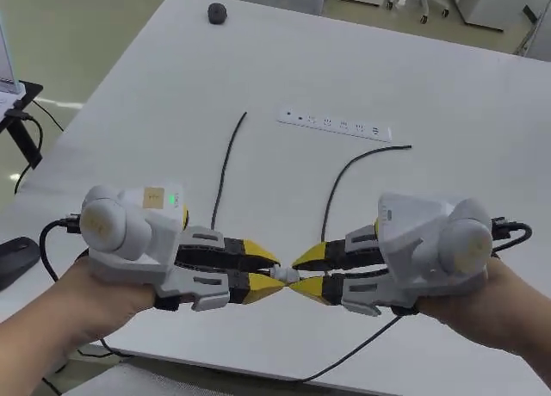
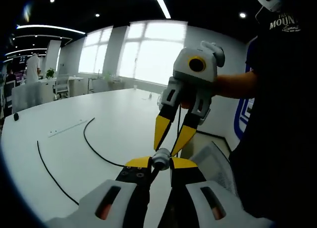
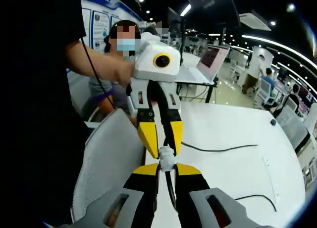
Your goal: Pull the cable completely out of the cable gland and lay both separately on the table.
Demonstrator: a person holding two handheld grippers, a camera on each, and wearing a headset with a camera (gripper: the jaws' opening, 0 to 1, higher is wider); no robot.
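Grey cable gland [image 1: 284,276] clenched in left gripper [image 1: 272,274] jaws, right gripper [image 1: 299,275] jaws pinching the cable [image 3: 171,186]: a skewed tug may slip either.

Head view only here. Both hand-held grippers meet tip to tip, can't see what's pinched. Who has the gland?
Observer: In the left gripper view, the left hand-held gripper has both jaws shut on the cable gland.
Operator: Right one?
Observer: In the right gripper view, the right hand-held gripper seems to clamp the gland's other end; the black cable runs back between its jaws.
Operator: Cable out?
Observer: No, that view shows it entering the gland.
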